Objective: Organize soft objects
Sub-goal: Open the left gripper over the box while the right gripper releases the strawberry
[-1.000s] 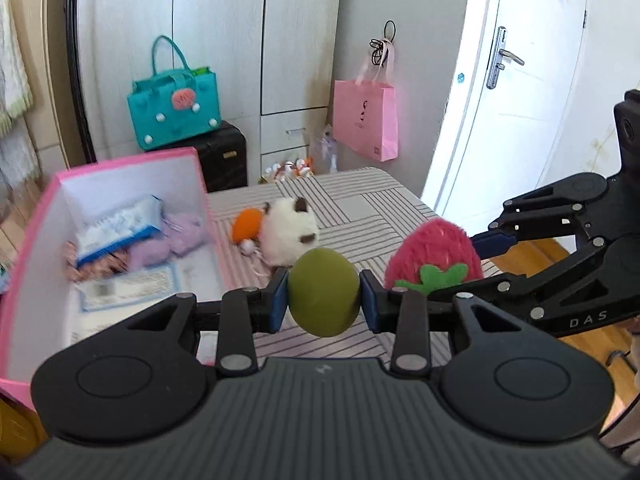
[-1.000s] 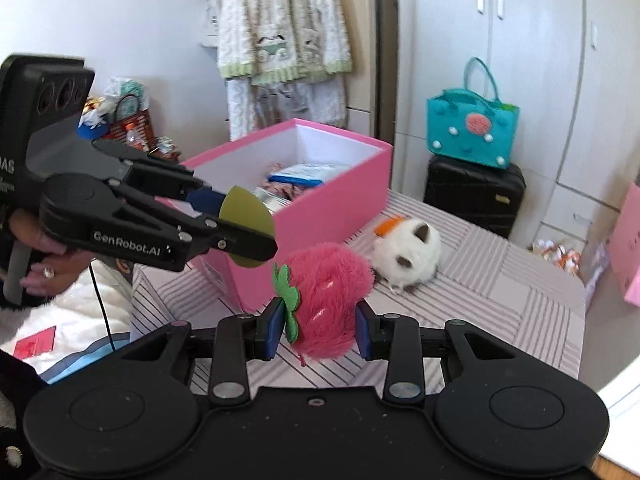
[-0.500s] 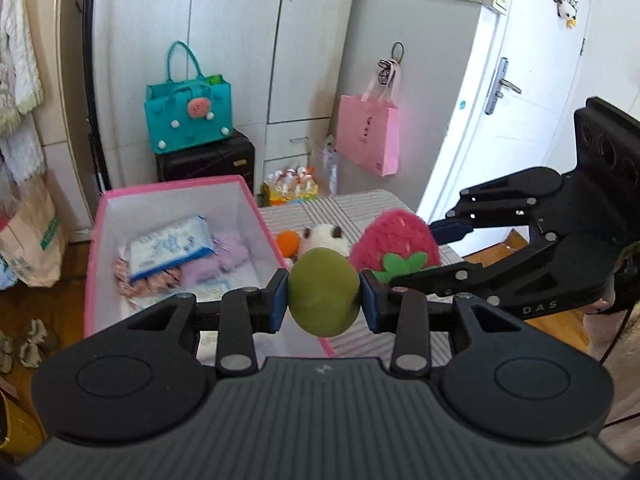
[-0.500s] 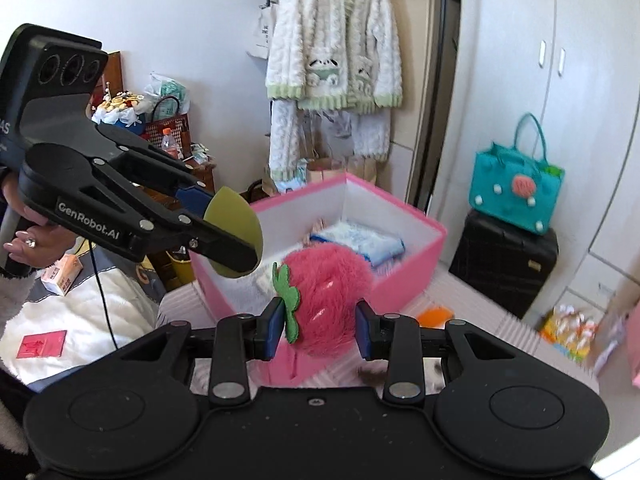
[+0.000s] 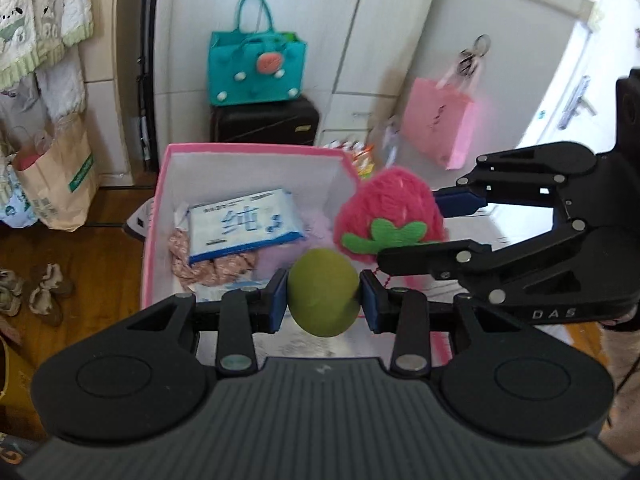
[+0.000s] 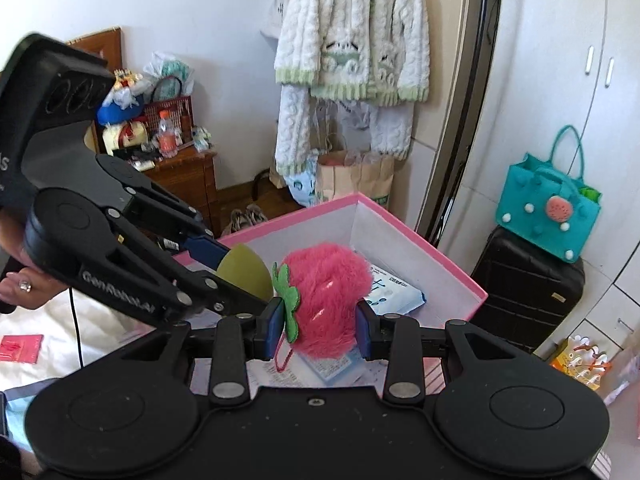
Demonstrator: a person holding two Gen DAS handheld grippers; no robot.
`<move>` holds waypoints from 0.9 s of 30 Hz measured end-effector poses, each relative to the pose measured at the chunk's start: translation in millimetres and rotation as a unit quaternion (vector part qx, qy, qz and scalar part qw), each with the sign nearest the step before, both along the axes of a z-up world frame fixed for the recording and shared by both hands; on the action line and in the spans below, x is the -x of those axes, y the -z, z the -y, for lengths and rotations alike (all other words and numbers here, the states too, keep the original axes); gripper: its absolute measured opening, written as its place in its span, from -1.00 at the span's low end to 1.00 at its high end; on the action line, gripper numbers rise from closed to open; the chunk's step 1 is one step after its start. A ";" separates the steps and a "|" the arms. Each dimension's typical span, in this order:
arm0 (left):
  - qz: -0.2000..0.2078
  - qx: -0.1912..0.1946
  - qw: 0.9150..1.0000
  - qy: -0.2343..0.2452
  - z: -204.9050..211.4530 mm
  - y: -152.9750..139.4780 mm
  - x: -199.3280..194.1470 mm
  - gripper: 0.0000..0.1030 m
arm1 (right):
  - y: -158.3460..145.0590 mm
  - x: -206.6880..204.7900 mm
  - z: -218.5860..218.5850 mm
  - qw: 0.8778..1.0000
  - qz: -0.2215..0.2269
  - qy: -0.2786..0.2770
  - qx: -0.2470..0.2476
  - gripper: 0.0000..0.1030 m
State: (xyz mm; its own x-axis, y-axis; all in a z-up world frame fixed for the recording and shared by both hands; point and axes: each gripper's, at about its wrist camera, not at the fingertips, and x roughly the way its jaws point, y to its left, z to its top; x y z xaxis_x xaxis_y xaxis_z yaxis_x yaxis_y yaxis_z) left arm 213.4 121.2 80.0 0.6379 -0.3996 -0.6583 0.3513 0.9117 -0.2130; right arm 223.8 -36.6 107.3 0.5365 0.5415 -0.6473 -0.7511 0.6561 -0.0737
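Note:
My left gripper [image 5: 323, 304] is shut on an olive-green soft ball [image 5: 323, 298] and holds it above the pink box [image 5: 256, 149]. My right gripper [image 6: 316, 326] is shut on a fluffy pink strawberry plush [image 6: 326, 300] with a green felt leaf, also above the box [image 6: 420, 232]. The strawberry [image 5: 390, 212] shows in the left wrist view, just right of and beyond the ball. The ball [image 6: 246, 270] shows in the right wrist view, left of the strawberry. In the box lie a blue-and-white wipes packet [image 5: 244, 226], a floral cloth [image 5: 204, 268] and a lilac soft item [image 5: 280, 260].
A teal felt bag [image 5: 256, 72] sits on a black suitcase [image 5: 264, 122] by the wardrobe. A pink paper bag [image 5: 438, 132] hangs near the white door. A paper bag [image 5: 56, 178] and shoes [image 5: 44, 288] are on the wooden floor at left. A white cardigan [image 6: 352, 52] hangs on the wall.
Both grippers moved left from over the striped table to above the pink box, each still holding its toy. The white plush and table dropped out of view.

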 end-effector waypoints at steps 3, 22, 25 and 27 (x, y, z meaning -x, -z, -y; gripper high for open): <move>-0.009 -0.026 1.000 -0.011 0.8 10.7 -21.7 -0.29 | 11.7 -19.8 -7.5 1.000 0.012 0.023 0.012 -0.20; -0.071 -0.144 0.987 0.001 17.7 52.6 -85.1 -0.27 | 63.7 -52.2 -21.3 0.997 -0.020 0.016 0.076 -0.20; -0.075 -0.145 0.987 -0.008 13.3 55.4 -87.6 -0.26 | 66.4 -52.2 -25.1 0.996 -0.022 0.004 0.087 -0.19; -0.070 -0.149 0.986 -0.018 12.4 57.3 -88.7 -0.25 | 67.8 -53.5 -25.7 0.996 -0.023 0.001 0.088 -0.16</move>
